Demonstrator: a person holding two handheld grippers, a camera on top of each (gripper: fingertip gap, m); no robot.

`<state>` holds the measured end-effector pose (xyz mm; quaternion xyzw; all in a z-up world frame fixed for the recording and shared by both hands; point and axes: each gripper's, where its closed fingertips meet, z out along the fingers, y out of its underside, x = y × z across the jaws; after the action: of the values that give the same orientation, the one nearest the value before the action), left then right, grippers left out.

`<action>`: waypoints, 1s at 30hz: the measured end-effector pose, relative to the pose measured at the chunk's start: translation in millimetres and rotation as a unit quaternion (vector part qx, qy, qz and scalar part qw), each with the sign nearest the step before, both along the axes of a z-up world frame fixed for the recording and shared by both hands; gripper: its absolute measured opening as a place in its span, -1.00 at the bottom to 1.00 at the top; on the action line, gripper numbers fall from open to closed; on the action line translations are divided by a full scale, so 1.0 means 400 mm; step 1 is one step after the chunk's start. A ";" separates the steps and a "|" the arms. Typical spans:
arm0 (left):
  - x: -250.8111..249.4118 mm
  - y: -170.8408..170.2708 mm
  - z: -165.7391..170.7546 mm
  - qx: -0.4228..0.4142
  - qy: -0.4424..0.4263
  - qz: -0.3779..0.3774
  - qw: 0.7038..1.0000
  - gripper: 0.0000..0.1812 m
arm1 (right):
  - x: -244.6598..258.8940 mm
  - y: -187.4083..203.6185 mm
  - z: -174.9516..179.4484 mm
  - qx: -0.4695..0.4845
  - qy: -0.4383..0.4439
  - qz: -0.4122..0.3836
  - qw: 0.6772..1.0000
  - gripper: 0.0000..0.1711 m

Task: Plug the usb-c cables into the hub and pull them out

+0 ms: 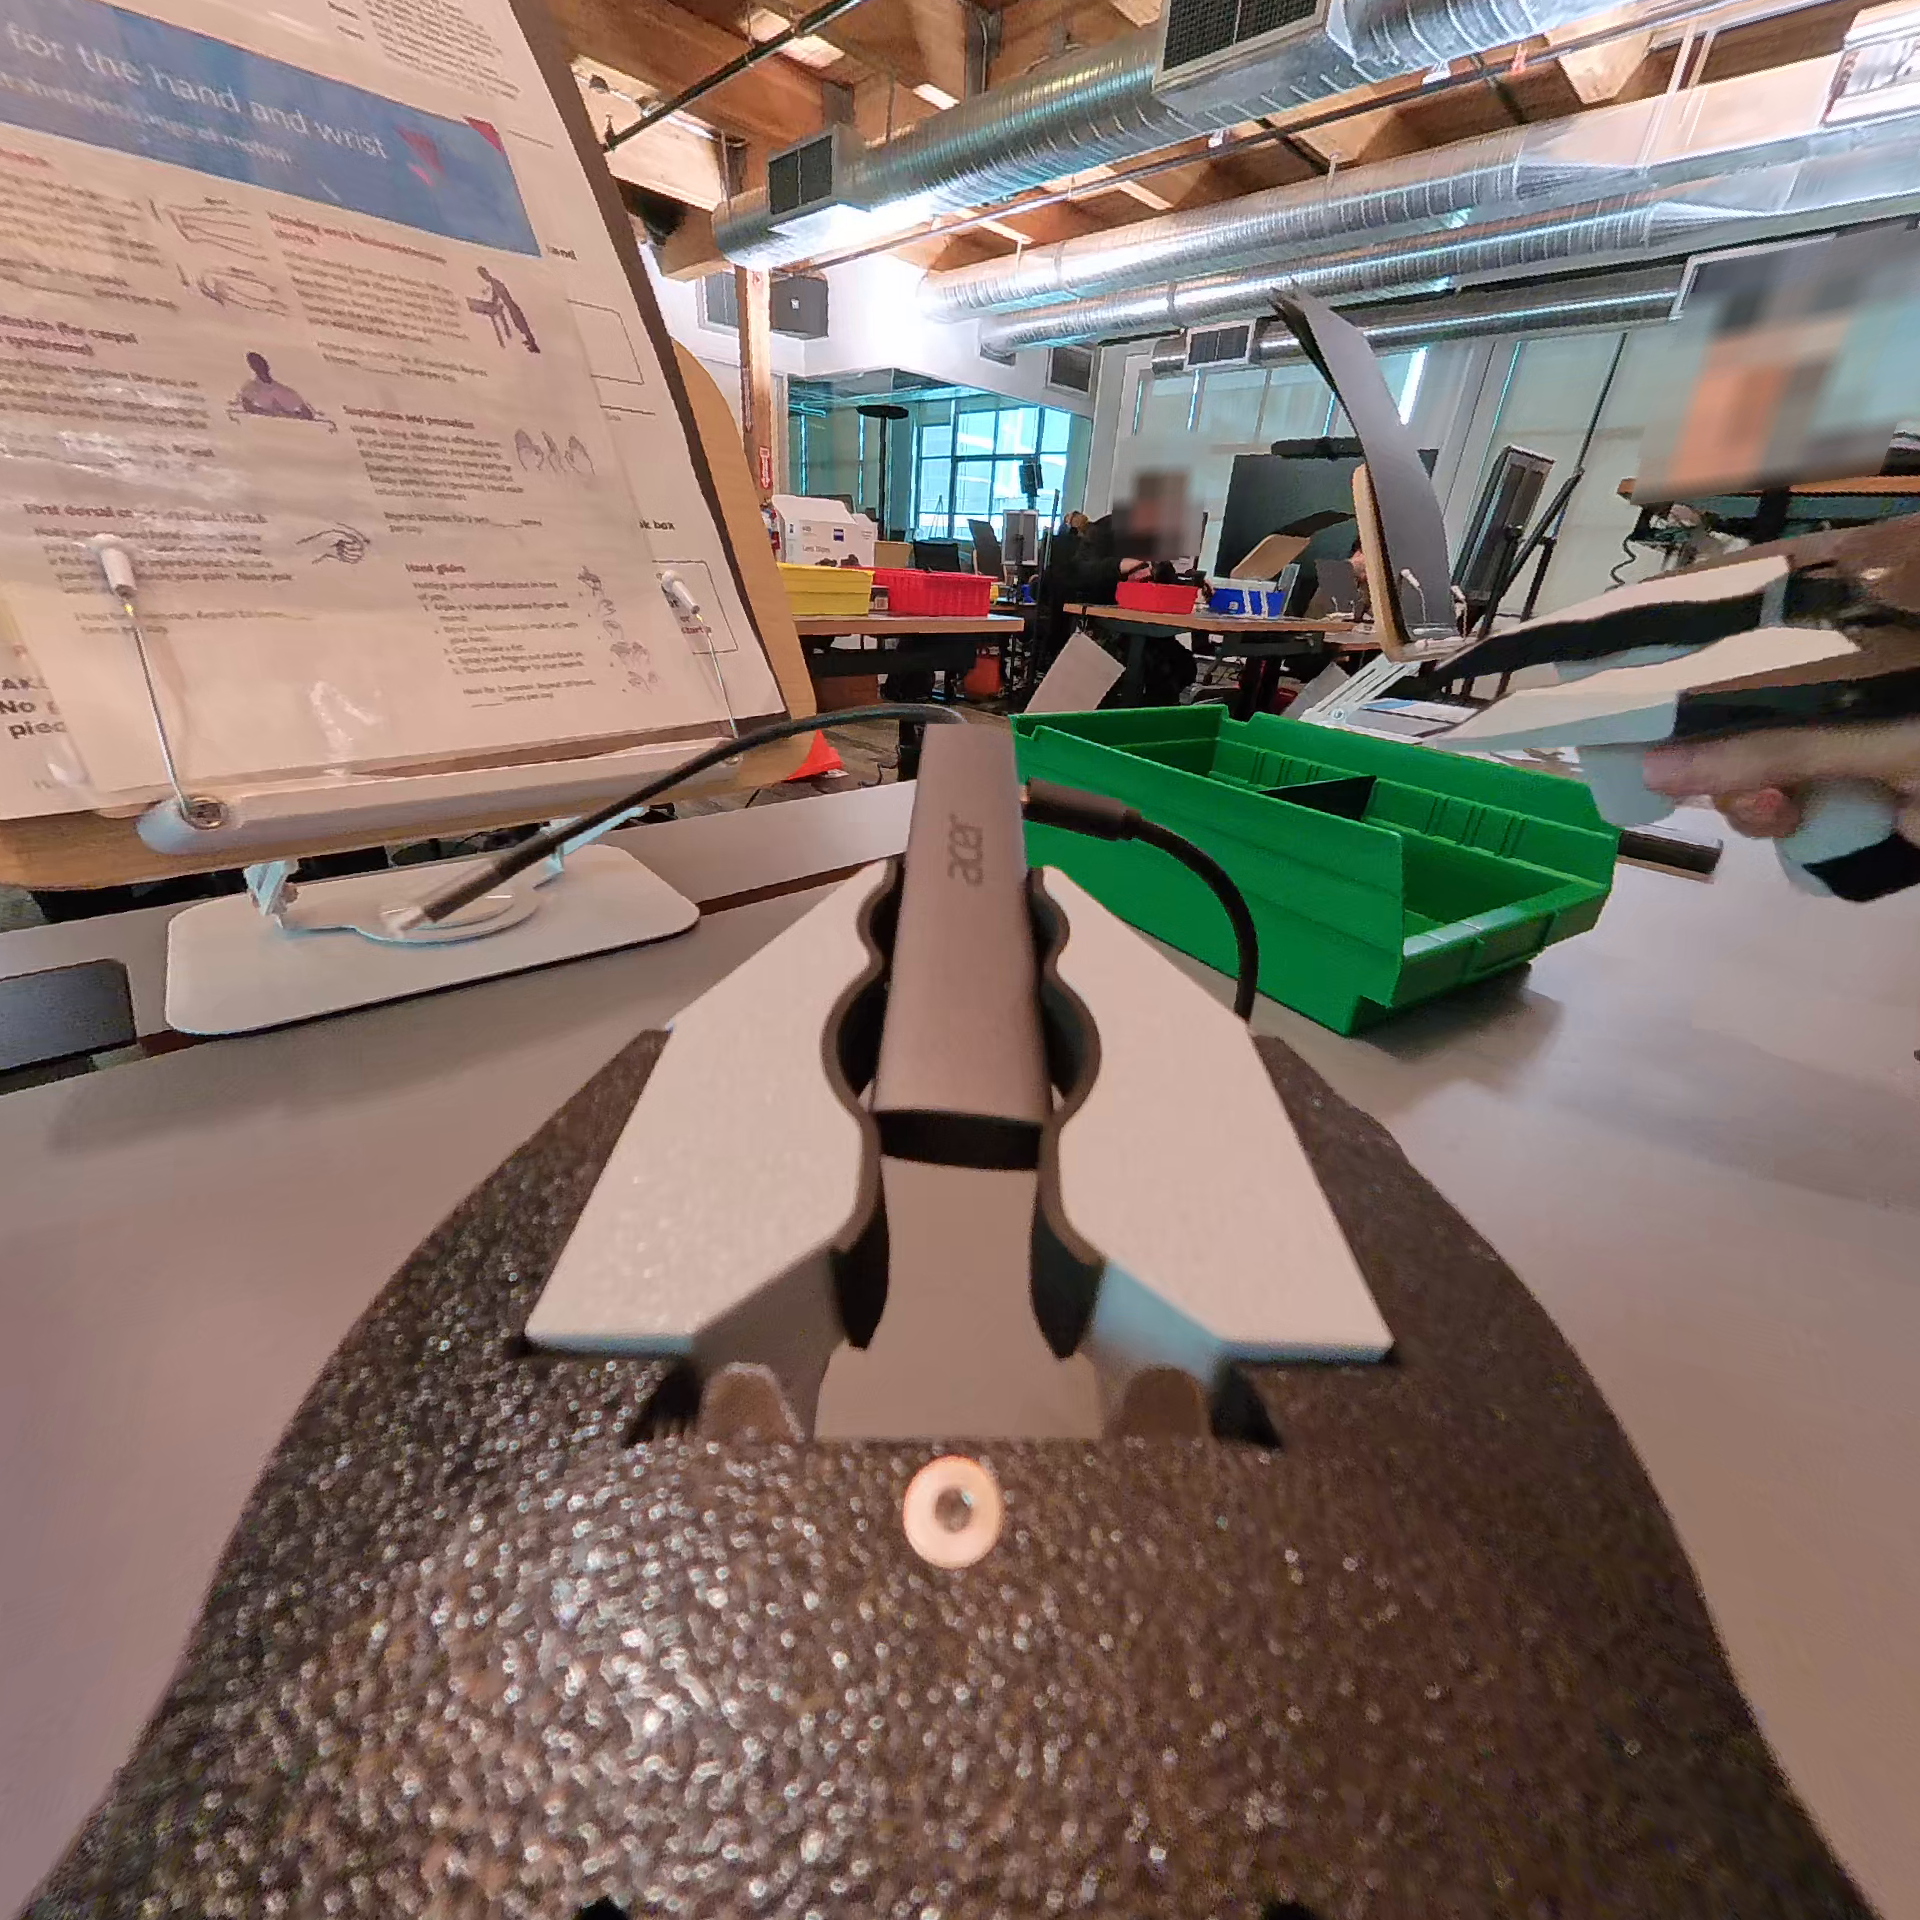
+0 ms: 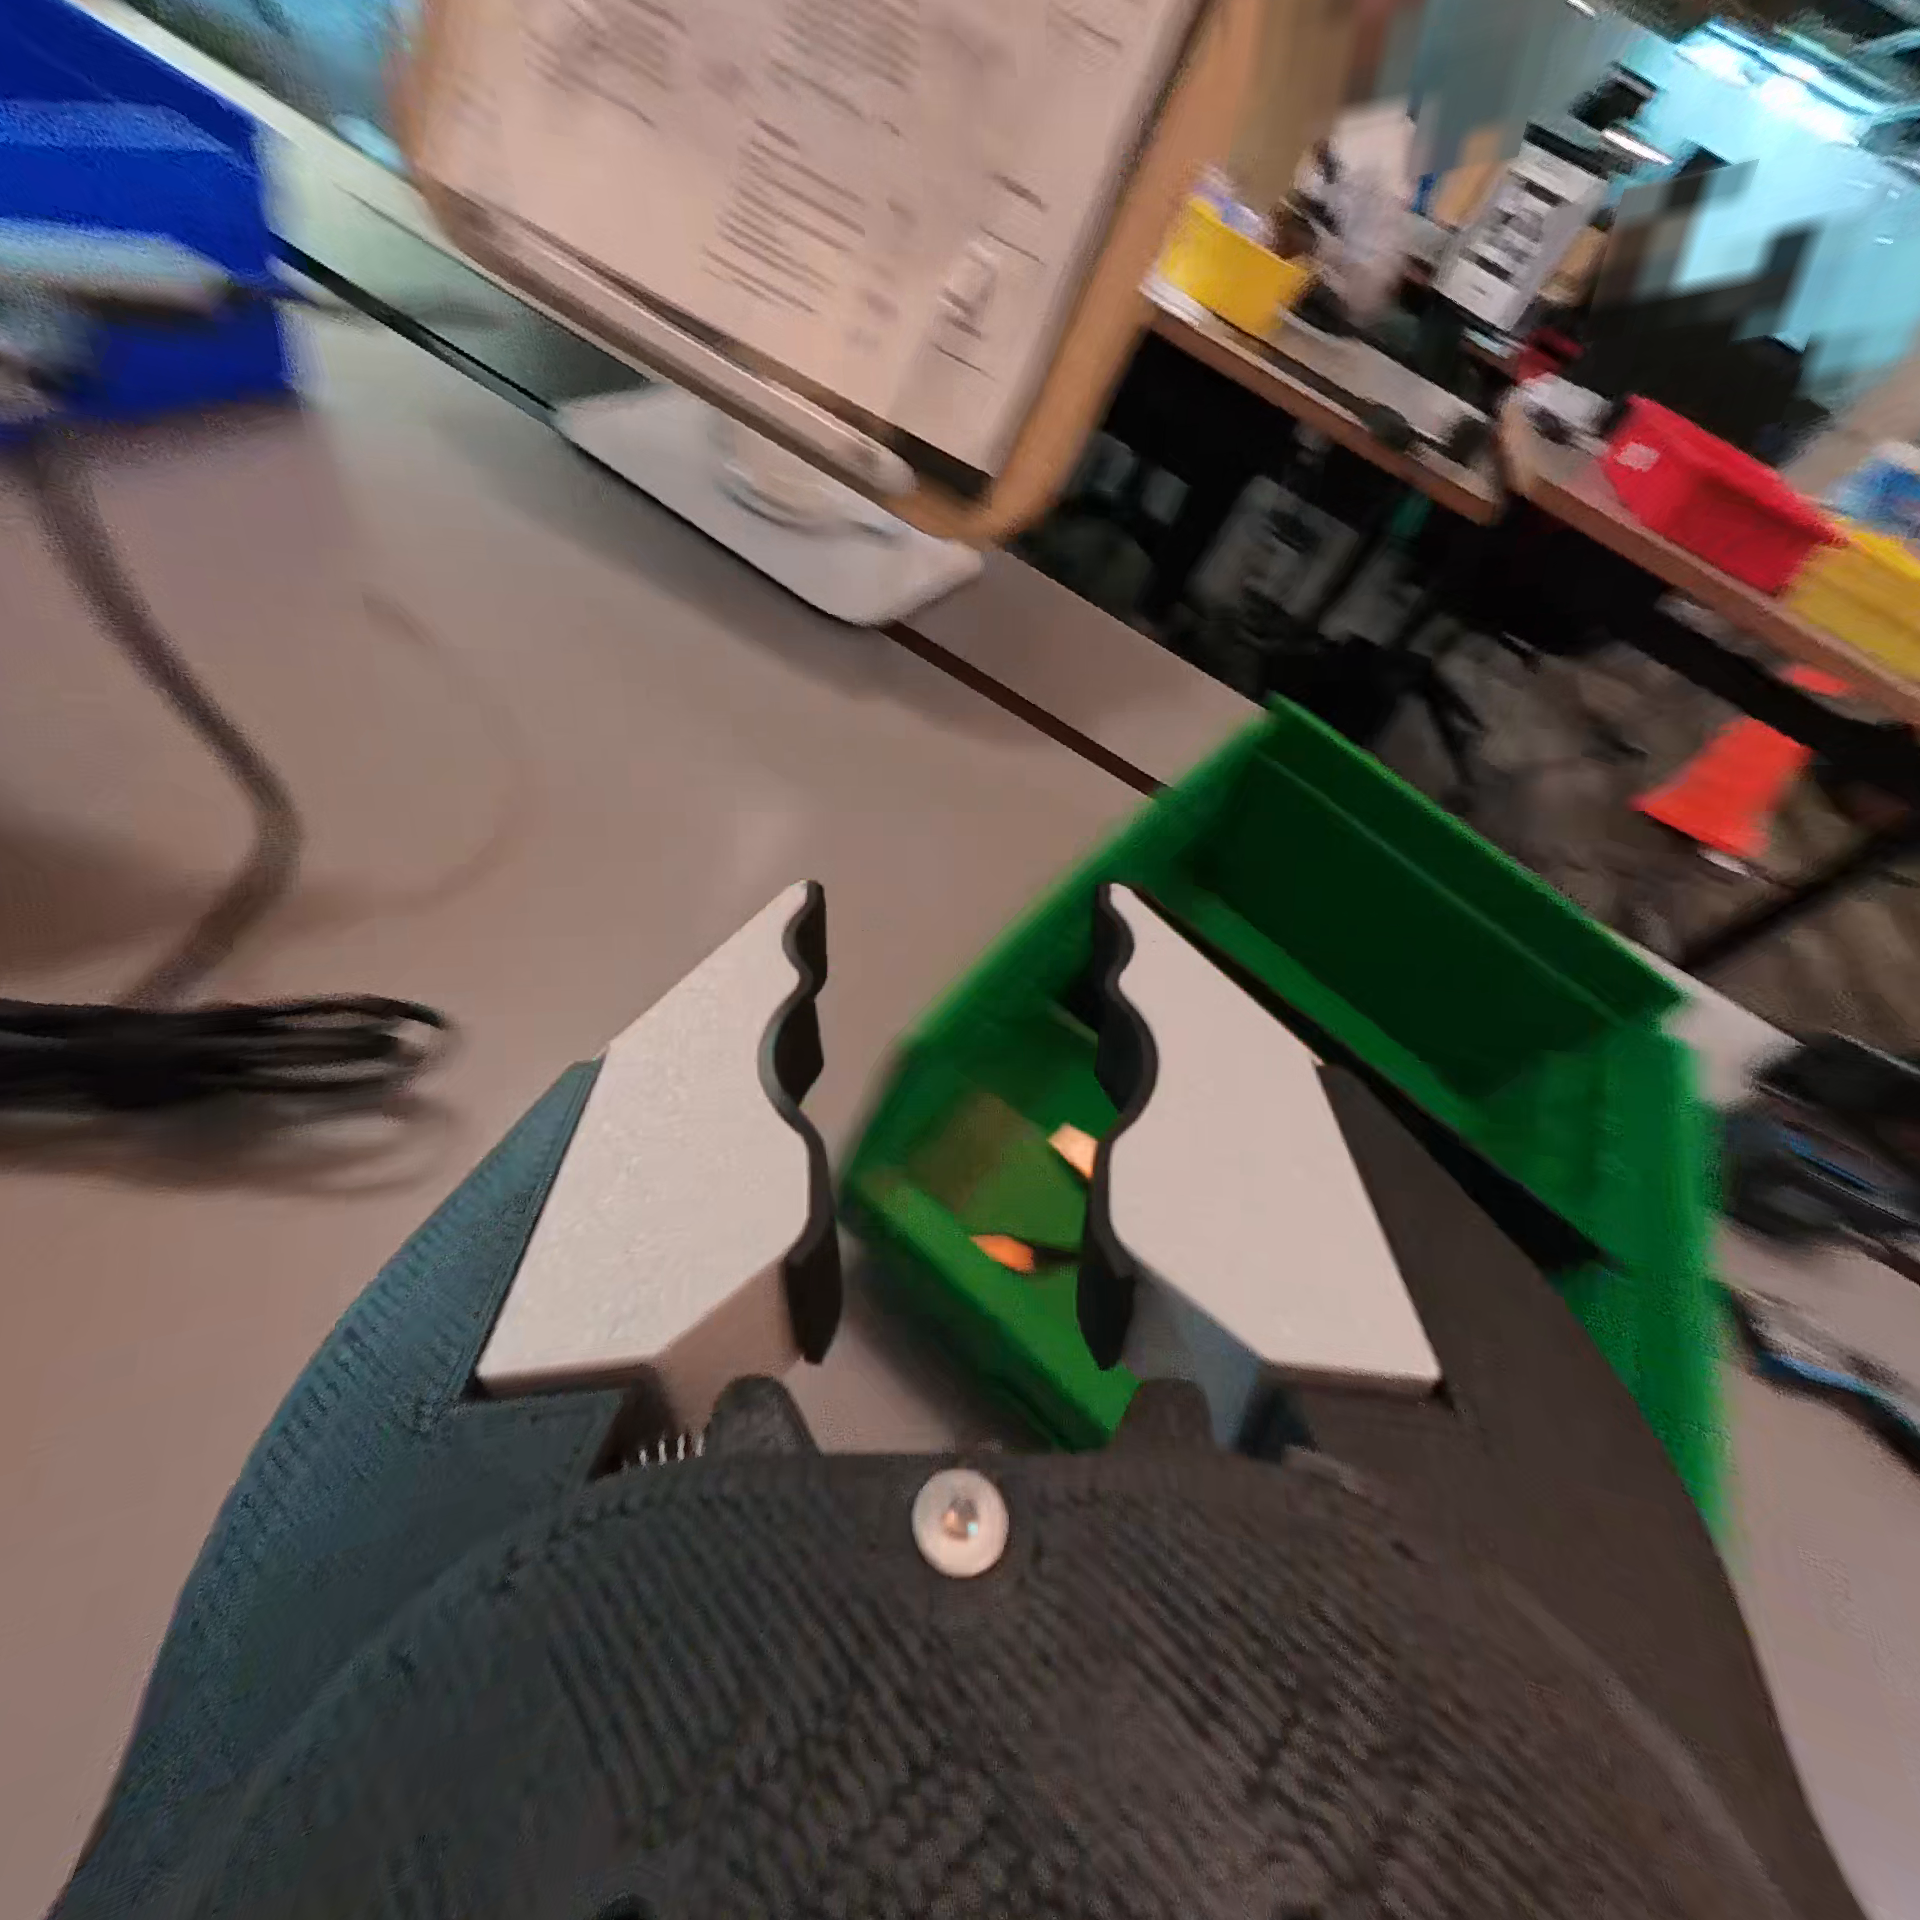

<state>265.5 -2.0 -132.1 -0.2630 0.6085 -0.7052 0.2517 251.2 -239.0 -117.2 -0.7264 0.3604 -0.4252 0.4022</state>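
Left tool (image 1: 958, 997) is pinching the slim grey metal hub (image 1: 961, 935) above the grey worktop (image 1: 1558, 1091), one black cable (image 1: 1195, 883) plugged in its right side. Right tool (image 2: 961, 1039) is hovering spread, empty, over the green plastic bin (image 2: 1403, 935). Next likely: gripping that plug squarely, pulling straight out.

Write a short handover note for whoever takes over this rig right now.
Left gripper: shut on the hub, held above the table.
Right gripper: open, empty, over the green bin.
One black cable sits plugged in the hub's right side; the hub's own lead trails left. More cable lies on the table.
Left: pull this cable out; other cables' status can't be told.
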 end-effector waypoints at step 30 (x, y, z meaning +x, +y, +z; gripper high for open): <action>-0.056 -0.078 -0.022 0.015 0.021 -0.068 0.997 -0.76 | -0.022 0.466 -0.027 0.179 -0.159 0.171 0.956 -0.85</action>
<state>243.3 -33.2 -140.9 -0.2323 0.6403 -0.7060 0.1939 242.5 -52.8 -127.8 -0.6165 0.2323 -0.3880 0.6446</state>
